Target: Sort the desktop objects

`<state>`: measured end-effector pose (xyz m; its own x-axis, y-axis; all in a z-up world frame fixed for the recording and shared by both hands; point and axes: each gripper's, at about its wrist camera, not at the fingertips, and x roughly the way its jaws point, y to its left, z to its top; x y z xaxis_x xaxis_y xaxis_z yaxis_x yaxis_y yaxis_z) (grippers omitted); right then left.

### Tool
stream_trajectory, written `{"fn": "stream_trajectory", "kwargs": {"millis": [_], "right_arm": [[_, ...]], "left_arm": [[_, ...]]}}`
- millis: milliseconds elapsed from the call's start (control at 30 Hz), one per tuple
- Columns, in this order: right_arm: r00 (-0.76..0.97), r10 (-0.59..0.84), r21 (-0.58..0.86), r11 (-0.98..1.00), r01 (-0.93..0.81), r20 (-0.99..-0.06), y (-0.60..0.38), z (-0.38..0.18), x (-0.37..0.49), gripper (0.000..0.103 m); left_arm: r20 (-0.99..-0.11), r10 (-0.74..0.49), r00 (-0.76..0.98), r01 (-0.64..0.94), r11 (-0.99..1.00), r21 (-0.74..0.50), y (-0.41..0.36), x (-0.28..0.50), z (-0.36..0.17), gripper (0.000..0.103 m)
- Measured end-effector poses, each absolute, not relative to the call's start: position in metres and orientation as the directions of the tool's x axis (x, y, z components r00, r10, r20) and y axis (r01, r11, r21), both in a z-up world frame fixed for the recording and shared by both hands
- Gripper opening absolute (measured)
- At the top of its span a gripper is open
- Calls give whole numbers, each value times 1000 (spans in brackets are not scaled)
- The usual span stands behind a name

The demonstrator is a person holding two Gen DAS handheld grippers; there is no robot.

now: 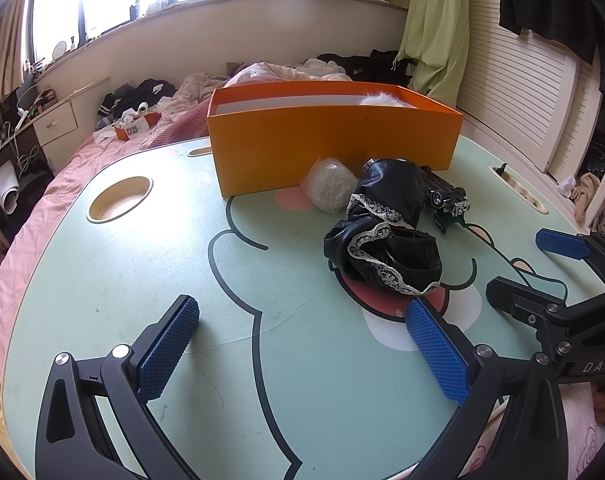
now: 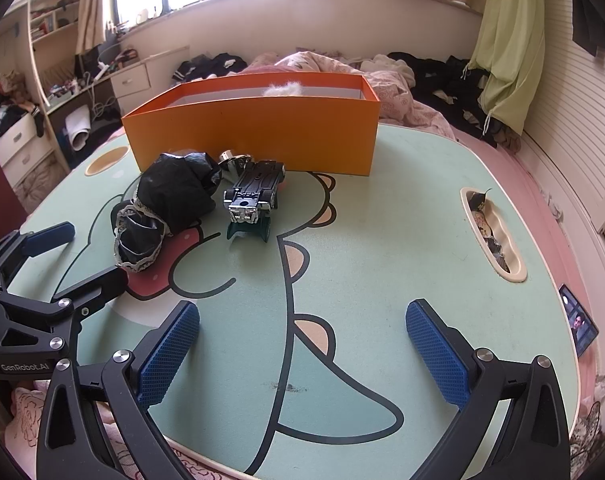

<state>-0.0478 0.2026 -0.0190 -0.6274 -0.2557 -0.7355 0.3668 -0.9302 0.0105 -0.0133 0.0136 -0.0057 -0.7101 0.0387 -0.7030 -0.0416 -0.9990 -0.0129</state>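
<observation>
An orange box [image 1: 334, 140] [image 2: 258, 136] stands at the far side of the mint-green lap table [image 1: 142, 264] [image 2: 402, 240], with a white fluffy thing [image 1: 378, 100] [image 2: 282, 89] inside. In front of it lie a clear crumpled wrap ball [image 1: 329, 188], a black lace-trimmed garment [image 1: 386, 232] [image 2: 170, 208] and an overturned toy car [image 1: 446, 196] [image 2: 252, 196]. My left gripper [image 1: 302, 340] is open over the near table, empty. My right gripper [image 2: 302, 340] is open too, empty, right of the left one; it shows as [image 1: 542, 272] in the left view, and the left gripper [image 2: 62, 256] shows in the right view.
The table sits on a pink bed with heaped clothes behind. It has a round cup hole [image 1: 119, 199] at far left and a long slot [image 2: 492, 236] holding small items at right. A phone [image 2: 580, 326] lies at the right edge. Drawers and shelves stand left.
</observation>
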Motion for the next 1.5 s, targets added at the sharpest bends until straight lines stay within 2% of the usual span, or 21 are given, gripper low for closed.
{"fn": "stream_trajectory", "kwargs": {"millis": [1067,1300,1367,1433,1500], "right_arm": [[-617,-262,16,-927,374,-742,203,-20,-49,103],[-641,-346,108,-919,380,-685,201,22,-79,103],[-631,-333,87,-917,388,-701,189,27,-93,97],[-607,-329,75,-911,405,-724,177,27,-106,83],[-578,-315,73,-913,402,-753,168,22,-120,74]], "left_arm": [[-701,41,-712,-42,-999,-15,12,-12,-7,103],[-701,41,-712,-42,-999,-15,12,-11,-7,103],[-701,41,-712,-43,-999,-15,12,-11,-7,103],[-701,41,-712,-43,-999,-15,11,-11,-7,103],[-700,41,-713,-43,-999,-15,11,-11,-7,103]]}}
